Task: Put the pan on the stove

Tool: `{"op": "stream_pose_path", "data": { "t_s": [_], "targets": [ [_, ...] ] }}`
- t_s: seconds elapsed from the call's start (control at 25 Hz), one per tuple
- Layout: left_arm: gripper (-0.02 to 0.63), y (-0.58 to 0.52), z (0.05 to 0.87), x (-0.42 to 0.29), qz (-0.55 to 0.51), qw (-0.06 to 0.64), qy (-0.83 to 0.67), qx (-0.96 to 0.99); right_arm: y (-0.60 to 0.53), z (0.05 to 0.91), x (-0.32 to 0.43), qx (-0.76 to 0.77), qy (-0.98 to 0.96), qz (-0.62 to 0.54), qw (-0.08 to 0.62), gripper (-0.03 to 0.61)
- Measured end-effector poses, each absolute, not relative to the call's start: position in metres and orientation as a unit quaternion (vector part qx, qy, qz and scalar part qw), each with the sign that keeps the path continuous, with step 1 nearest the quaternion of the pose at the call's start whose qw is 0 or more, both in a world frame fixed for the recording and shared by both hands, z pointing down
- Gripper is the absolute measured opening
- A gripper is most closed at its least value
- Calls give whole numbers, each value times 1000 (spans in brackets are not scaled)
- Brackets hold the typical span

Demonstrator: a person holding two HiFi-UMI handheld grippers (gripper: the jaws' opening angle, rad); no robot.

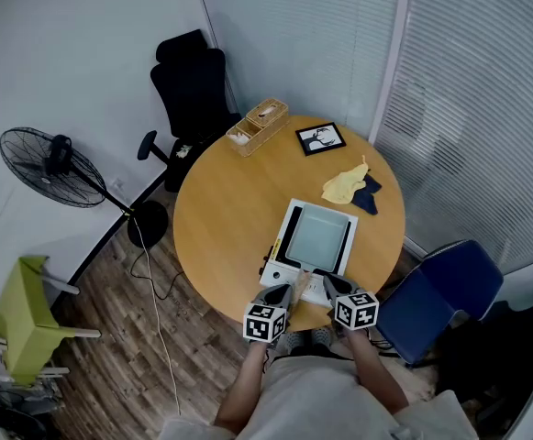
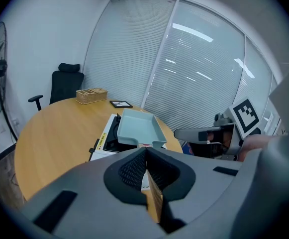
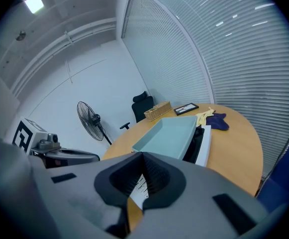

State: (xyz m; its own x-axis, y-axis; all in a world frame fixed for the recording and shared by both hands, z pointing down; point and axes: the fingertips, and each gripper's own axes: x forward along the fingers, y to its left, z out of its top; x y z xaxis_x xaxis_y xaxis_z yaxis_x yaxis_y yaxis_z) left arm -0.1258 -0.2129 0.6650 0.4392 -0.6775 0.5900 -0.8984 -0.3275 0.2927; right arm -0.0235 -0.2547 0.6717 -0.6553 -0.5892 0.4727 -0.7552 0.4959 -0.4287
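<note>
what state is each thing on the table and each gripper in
pan, sitting on the stove, empty
stove, flat on the table, pan on top
left gripper, shut, empty
right gripper, shut, empty
yellow cloth, crumpled
picture frame, lying flat

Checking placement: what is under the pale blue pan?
The pan sits on the white stove; a strip of its black top shows beside it. The surface beneath the pan is covered.

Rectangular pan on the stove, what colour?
Pale blue-green. The rectangular pan on the white stove shows best in the head view.
</note>
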Motion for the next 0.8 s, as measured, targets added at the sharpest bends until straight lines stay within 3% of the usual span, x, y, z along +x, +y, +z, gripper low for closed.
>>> {"op": "stream_pose_path", "data": {
  "t_s": [0.8],
  "targets": [
    [29, -201, 669, -123, 192, 305, -490, 794, -246, 671, -22, 391, -852, 323, 128, 23]
  ]
}}
